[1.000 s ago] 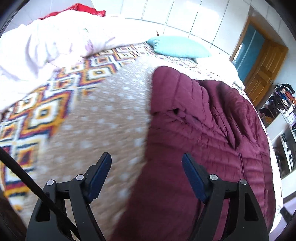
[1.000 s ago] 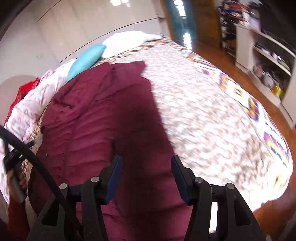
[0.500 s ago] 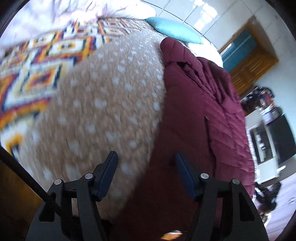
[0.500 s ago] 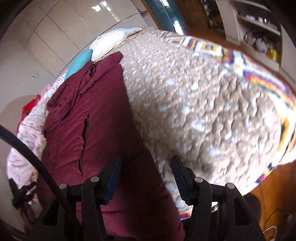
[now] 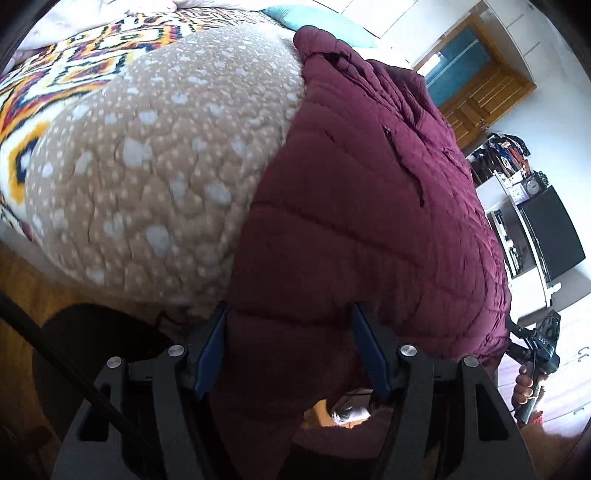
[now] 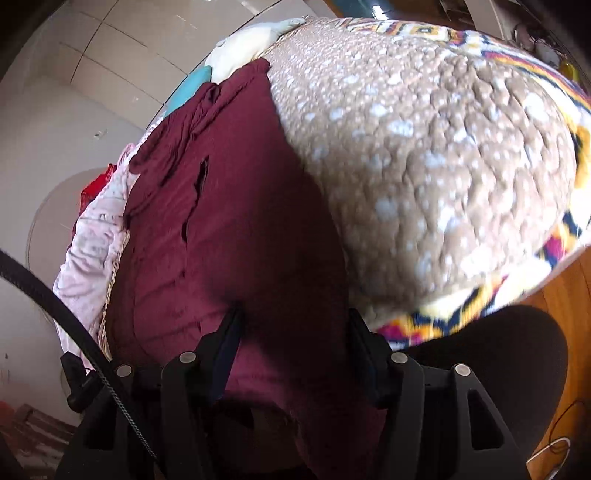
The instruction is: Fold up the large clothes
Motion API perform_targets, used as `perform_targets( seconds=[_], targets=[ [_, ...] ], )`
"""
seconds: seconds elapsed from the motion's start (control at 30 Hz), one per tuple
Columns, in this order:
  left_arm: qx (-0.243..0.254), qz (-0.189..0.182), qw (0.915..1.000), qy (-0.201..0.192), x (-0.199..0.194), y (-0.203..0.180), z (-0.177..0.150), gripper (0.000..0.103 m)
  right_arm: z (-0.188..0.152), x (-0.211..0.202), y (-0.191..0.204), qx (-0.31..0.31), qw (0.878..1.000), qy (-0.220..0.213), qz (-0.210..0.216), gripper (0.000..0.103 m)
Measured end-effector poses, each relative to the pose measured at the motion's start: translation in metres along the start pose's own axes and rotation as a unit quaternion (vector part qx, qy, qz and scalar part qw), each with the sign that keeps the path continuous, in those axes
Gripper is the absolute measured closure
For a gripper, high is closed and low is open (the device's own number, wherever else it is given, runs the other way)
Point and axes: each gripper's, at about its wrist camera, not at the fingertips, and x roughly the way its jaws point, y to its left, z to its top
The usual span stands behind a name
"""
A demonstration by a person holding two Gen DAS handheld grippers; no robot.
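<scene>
A maroon quilted puffer jacket (image 5: 369,206) lies lengthwise on the bed, its bottom hem hanging over the near edge. It also shows in the right wrist view (image 6: 229,229). My left gripper (image 5: 291,343) is open, and the hem's left corner sits between its blue fingers (image 5: 212,350). My right gripper (image 6: 295,343) is open, and the hem's right corner sits between its fingers (image 6: 364,347). The jacket's collar points toward the pillows.
The bed carries a tan spotted blanket (image 5: 155,140) with a bright patterned border (image 6: 569,140). A teal pillow (image 5: 314,22) and a white pillow (image 6: 247,51) lie at the head. Pink bedding (image 6: 92,251) is heaped left. A wooden door (image 5: 476,96) and shelves (image 5: 517,206) stand right.
Both grippers have dropped toward the near edge of the bed and closed in on the jacket's hem, which now sits between the open fingers of each.
</scene>
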Motion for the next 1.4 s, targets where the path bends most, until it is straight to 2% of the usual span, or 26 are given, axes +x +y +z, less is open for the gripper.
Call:
perform_targets(
  seconds=[0.13,0.37,0.53,0.57,0.67,0.7,0.73,0.8,0.87,1.0,1.1,1.2,1.27,1.33,1.4],
  targets=[
    [0.010,0.012,0.9998,-0.009,0.002,-0.006,-0.015,0.039,-0.010,0.008,0.004,-0.017,1.000,0.015,-0.005,0.038],
    [0.056,0.067,0.9961,-0.013,0.012,-0.027,-0.038,0.034,-0.016,0.013,0.010,-0.034,0.999,0.028,-0.027,0.038],
    [0.027,0.055,0.9981,0.009,0.019,-0.023,-0.051,0.031,-0.030,0.017,0.008,-0.022,0.999,0.039,-0.029,0.036],
    [0.031,0.065,0.9973,0.011,0.019,-0.025,-0.052,0.033,-0.033,0.019,0.007,-0.019,0.998,0.048,-0.030,0.036],
    [0.015,0.091,0.9956,0.019,0.018,-0.025,-0.053,0.065,-0.046,0.037,0.010,-0.026,0.995,0.082,-0.055,0.037],
    [0.009,0.096,0.9952,0.017,0.013,-0.026,-0.053,0.071,-0.049,0.040,0.017,-0.041,0.993,0.081,-0.071,0.047],
    [0.008,0.096,0.9952,0.014,0.008,-0.028,-0.053,0.074,-0.049,0.040,0.020,-0.044,0.993,0.082,-0.073,0.062],
    [0.010,0.092,0.9957,0.006,-0.008,-0.033,-0.052,0.080,-0.046,0.034,0.029,-0.043,0.995,0.072,-0.059,0.075],
    [0.010,0.071,0.9974,-0.008,-0.033,-0.043,-0.047,0.082,-0.043,0.022,0.043,-0.058,0.995,0.066,-0.048,0.078],
    [0.010,0.022,0.9981,-0.057,-0.095,-0.063,-0.019,0.082,-0.022,-0.024,0.088,-0.089,0.995,0.032,0.030,0.080],
    [0.031,-0.019,0.9933,-0.109,-0.145,-0.089,0.022,0.082,0.009,-0.060,0.122,-0.103,0.989,-0.015,0.107,0.080],
    [0.063,-0.001,0.9864,-0.152,-0.161,-0.117,0.074,0.082,0.058,-0.076,0.156,-0.120,0.981,-0.065,0.141,0.080],
    [0.077,0.011,0.9827,-0.168,-0.157,-0.130,0.108,0.081,0.096,-0.077,0.167,-0.116,0.977,-0.094,0.151,0.080],
    [0.066,0.025,0.9828,-0.171,-0.137,-0.138,0.157,0.080,0.143,-0.062,0.171,-0.091,0.978,-0.116,0.148,0.080],
    [0.045,0.053,0.9825,-0.173,-0.108,-0.136,0.203,0.078,0.180,-0.040,0.170,-0.067,0.982,-0.129,0.123,0.080]
  ],
)
